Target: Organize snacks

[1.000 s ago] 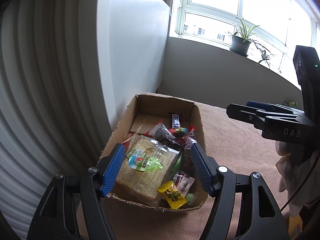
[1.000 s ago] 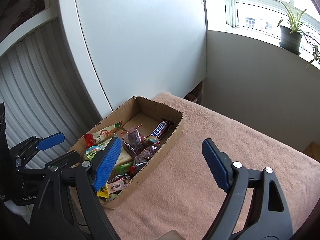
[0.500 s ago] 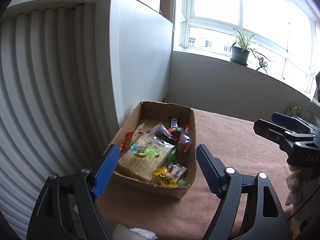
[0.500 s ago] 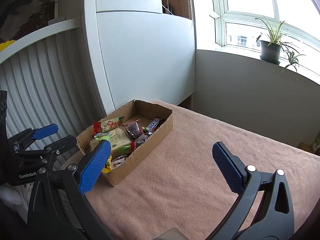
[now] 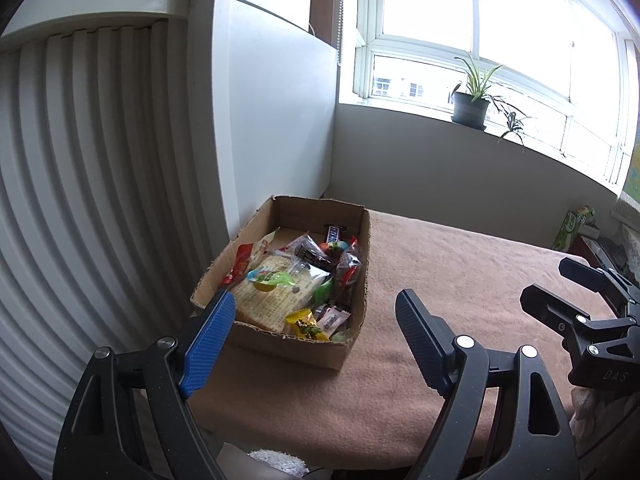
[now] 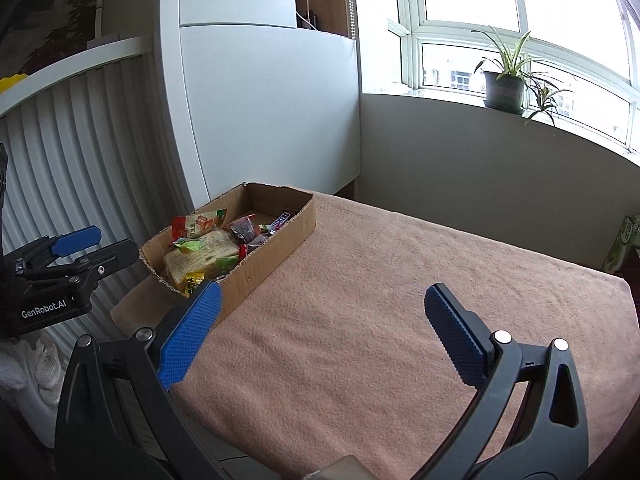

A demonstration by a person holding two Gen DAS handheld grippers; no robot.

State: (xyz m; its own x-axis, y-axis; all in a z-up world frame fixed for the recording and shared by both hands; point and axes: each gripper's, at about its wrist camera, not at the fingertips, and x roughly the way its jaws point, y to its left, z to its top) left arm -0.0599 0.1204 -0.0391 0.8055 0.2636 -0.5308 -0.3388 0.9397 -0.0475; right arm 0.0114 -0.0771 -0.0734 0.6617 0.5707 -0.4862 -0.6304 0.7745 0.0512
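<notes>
Both grippers have been pulled back from the cardboard box (image 5: pixel 280 276) over the last second; a second ago the left gripper (image 5: pixel 312 344) was held right over the snacks, and now it is held off the box's near end, with the whole box seen ahead of it. The right gripper (image 6: pixel 320 332) has also been drawn away and is now held over bare cloth near the counter's (image 6: pixel 400 320) front edge. Fingers on both are spread wide, and nothing is gripped. Since both have been withdrawn empty with every snack inside the box, the task is judged to be at or close to its end; nothing loose is seen on the cloth.

The box is set at the counter's far left corner, against the white cabinet (image 6: pixel 260 112), open at the top. It is filled with mixed wrapped snacks: a large clear-wrapped cracker pack (image 5: pixel 272 300) at the near end, a green jelly cup (image 5: pixel 268 278) on top of it, a yellow candy (image 5: pixel 306 322) at the near rim, a red packet (image 5: pixel 240 262) by the left wall, and a chocolate bar (image 5: pixel 333 234) towards the far end. A potted plant (image 5: pixel 470 104) is seen on the windowsill.
</notes>
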